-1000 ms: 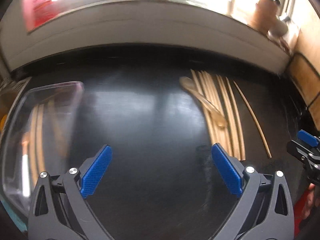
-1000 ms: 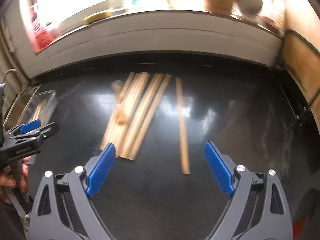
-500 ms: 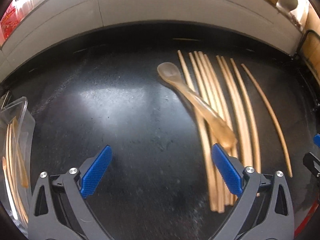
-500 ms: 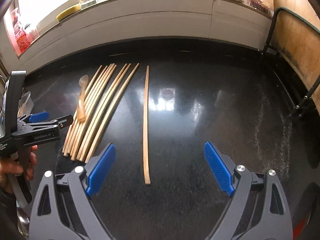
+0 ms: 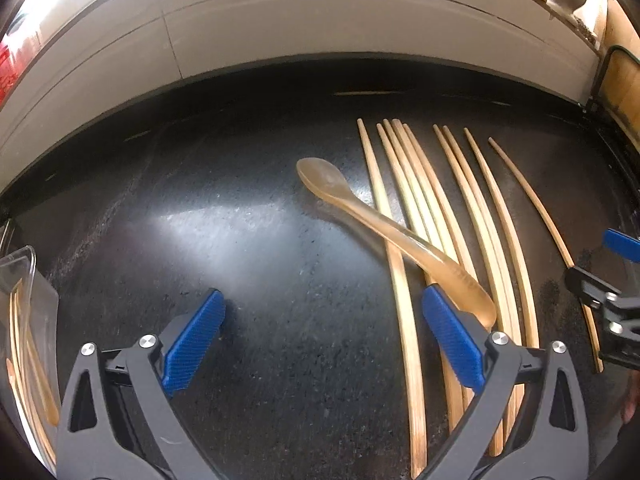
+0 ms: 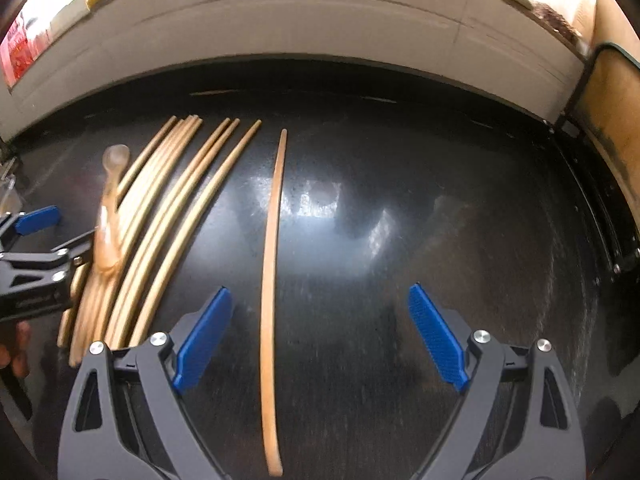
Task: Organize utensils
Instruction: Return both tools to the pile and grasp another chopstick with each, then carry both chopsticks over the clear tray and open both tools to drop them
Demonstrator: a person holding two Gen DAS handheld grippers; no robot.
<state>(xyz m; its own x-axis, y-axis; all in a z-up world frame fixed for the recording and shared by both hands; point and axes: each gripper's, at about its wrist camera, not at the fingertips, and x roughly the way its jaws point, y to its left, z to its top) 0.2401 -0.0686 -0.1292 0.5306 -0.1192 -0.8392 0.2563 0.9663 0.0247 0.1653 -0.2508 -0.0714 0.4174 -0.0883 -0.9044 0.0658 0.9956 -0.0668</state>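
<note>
Several wooden chopsticks (image 5: 440, 216) lie side by side on the black countertop (image 5: 260, 240). A translucent amber spoon (image 5: 384, 228) lies slantwise across them, its handle end beside my left gripper's right fingertip. My left gripper (image 5: 324, 336) is open and empty, low over the counter left of the bundle. My right gripper (image 6: 320, 336) is open and empty, with a single separate chopstick (image 6: 272, 264) lying between its fingers. The chopstick bundle (image 6: 160, 216) and spoon (image 6: 108, 216) show at the left of the right wrist view.
A clear plastic container (image 5: 24, 320) holding some wooden utensils stands at the left edge. A white wall ledge (image 5: 320, 28) runs along the back. A black metal rack (image 6: 600, 200) borders the counter on the right.
Both grippers have moved forward and lower toward the utensils. The left gripper swung right, away from the container; the spoon handle now lies by its right finger. The single chopstick now lies between the right fingers.
</note>
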